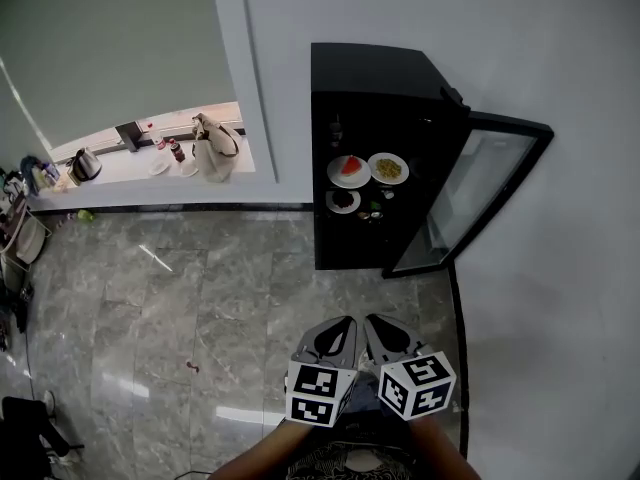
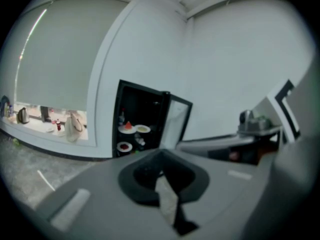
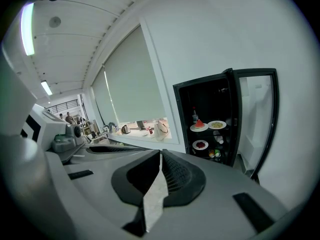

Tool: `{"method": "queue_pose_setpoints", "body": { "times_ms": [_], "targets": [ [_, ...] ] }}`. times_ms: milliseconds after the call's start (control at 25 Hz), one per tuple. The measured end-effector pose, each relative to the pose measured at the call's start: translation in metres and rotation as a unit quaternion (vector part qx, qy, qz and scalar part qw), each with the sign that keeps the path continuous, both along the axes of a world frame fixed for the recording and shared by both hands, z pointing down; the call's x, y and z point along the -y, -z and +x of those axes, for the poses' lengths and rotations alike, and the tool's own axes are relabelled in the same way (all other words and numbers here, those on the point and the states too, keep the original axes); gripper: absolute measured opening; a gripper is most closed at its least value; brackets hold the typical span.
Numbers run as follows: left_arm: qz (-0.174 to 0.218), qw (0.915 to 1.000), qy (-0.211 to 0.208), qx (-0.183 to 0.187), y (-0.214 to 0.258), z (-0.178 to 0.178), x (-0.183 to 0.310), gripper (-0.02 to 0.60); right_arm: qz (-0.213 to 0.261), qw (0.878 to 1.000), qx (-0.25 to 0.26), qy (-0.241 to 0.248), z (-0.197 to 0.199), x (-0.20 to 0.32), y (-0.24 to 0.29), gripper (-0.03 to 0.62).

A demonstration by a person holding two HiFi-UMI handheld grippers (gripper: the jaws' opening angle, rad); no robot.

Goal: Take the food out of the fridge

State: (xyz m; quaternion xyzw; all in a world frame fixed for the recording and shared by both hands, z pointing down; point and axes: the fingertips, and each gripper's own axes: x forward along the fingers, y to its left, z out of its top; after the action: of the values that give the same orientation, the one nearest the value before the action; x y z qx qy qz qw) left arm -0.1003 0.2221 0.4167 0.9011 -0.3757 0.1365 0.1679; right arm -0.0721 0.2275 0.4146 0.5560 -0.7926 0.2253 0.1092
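My left tool [image 1: 333, 336] and right tool [image 1: 387, 332] sit side by side just in front of me, each with its jaws pressed together and nothing between them. They point across the grey marble floor [image 1: 180, 308] toward the black fridge [image 1: 380, 88], well apart from it. Its glass door [image 1: 478, 193] is swung open to the right. On an upper shelf, a plate with a red wedge [image 1: 348, 170] sits beside a plate of yellow food [image 1: 388, 168]; a plate of dark food [image 1: 343, 201] lies on the shelf below. Far left, a bag [image 1: 215, 148] and a kettle [image 1: 85, 165] rest on the window ledge.
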Motion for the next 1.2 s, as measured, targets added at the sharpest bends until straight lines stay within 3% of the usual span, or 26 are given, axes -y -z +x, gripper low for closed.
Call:
{"method": "queue_pose_setpoints", "body": {
  "times_ms": [600, 1000, 1200],
  "targets": [
    [-0.024, 0.9980, 0.055, 0.022, -0.013, 0.047, 0.131, -0.015, -0.013, 0.998, 0.034, 0.046, 0.057, 0.137, -0.011, 0.002],
    [-0.043, 0.9942, 0.089, 0.042, -0.028, 0.089, 0.185, -0.015, -0.036, 0.994, 0.066, 0.085, 0.098, 0.193, -0.024, 0.002],
    [-0.048, 0.9929, 0.099, 0.044, -0.026, 0.104, 0.199, -0.015, -0.052, 0.987, 0.120, 0.092, 0.111, 0.211, -0.029, 0.002]
  ]
}}
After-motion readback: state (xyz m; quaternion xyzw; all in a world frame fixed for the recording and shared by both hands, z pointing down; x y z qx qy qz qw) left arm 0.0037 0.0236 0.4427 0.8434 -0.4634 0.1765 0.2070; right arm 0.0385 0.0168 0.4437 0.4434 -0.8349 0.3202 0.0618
